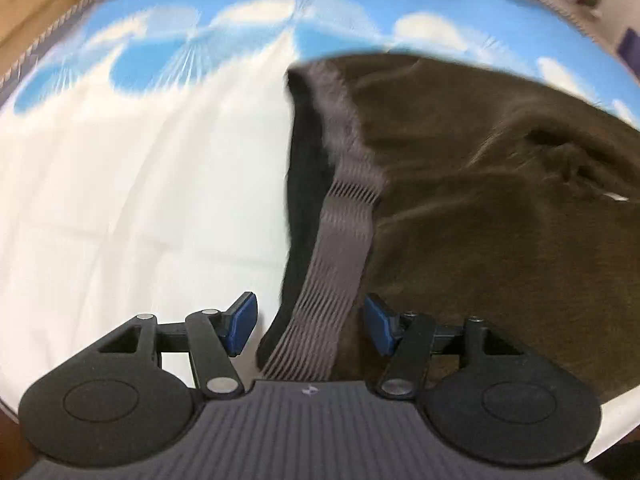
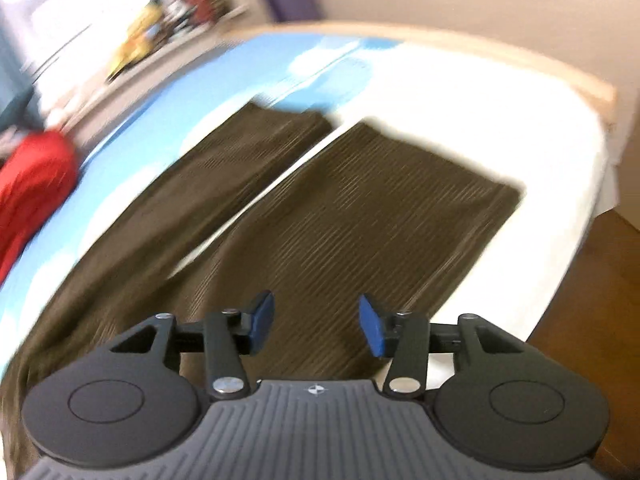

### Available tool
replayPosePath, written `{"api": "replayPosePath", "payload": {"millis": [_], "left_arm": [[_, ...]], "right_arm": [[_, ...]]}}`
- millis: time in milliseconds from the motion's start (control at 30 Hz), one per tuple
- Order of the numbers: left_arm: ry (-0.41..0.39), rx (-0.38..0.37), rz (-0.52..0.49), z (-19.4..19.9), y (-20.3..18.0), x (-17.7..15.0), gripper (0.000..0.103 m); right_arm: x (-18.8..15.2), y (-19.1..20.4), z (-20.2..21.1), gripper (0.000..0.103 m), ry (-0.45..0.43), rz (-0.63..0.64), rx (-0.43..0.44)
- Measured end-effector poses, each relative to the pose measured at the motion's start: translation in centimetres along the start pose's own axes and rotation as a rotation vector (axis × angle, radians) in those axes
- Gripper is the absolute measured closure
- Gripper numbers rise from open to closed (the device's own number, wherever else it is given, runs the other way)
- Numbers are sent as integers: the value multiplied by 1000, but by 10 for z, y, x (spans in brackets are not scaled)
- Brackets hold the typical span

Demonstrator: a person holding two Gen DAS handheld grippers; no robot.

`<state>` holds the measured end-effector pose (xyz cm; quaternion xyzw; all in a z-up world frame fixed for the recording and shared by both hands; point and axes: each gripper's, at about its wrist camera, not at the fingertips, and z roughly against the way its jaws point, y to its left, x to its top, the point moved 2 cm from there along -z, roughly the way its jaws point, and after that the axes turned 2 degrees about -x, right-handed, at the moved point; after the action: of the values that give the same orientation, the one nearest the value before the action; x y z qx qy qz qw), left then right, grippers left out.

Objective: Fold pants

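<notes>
Pants [image 1: 480, 208]: dark olive-brown, faint ribbed weave. Waistband [image 1: 340, 248]: grey, fine dark cross-stripes; lining beside it black. Bed sheet [image 1: 140, 200]: white, with sky-blue field and white cloud print toward the far edge. Red cloth [image 2: 32, 188] at the bed's side. Gripper pads [image 1: 242, 320]: blue on black arms; body grey, ridged. Floor [image 2: 608, 300]: reddish-brown wood.

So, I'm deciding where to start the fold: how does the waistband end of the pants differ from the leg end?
The waistband is a grey ribbed elastic strip, while the legs are plain brown fabric. The waistband end looks bunched and creased; the legs lie flat and spread apart, sheet showing between them. Both lie on the bed, each below an open gripper.
</notes>
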<state>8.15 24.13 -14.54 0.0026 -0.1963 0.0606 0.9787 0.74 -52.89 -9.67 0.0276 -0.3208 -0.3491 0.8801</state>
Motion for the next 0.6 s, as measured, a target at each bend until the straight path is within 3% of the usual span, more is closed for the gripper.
{"api": "replayPosePath", "payload": {"millis": [67, 167, 200, 233, 333, 467, 500, 567, 600], "left_arm": [[18, 17, -26, -5, 1, -2, 44], [31, -3, -53, -7, -2, -6, 71], [27, 8, -75, -5, -4, -9, 74], [23, 19, -91, -2, -6, -11, 88], [10, 58, -103, 6, -4, -21, 92], [30, 102, -132, 4, -5, -26, 94], [37, 101, -117, 5, -2, -26, 94], [47, 113, -82, 3, 5, -25, 100], [39, 109, -63, 5, 8, -25, 100]], "right_arm": [[25, -32, -14, 51, -11, -52, -60], [43, -75, -38, 51, -3, -109, -172], [43, -87, -47, 50, 17, -157, -185], [42, -99, -54, 51, 41, -215, -170], [36, -116, -72, 51, 79, -322, -151], [32, -112, -86, 53, 95, -318, -176], [32, -111, -88, 56, 93, -317, -187], [34, -109, -88, 97, 85, -296, -209], [34, -109, -87, 97, 85, -275, -224]]}}
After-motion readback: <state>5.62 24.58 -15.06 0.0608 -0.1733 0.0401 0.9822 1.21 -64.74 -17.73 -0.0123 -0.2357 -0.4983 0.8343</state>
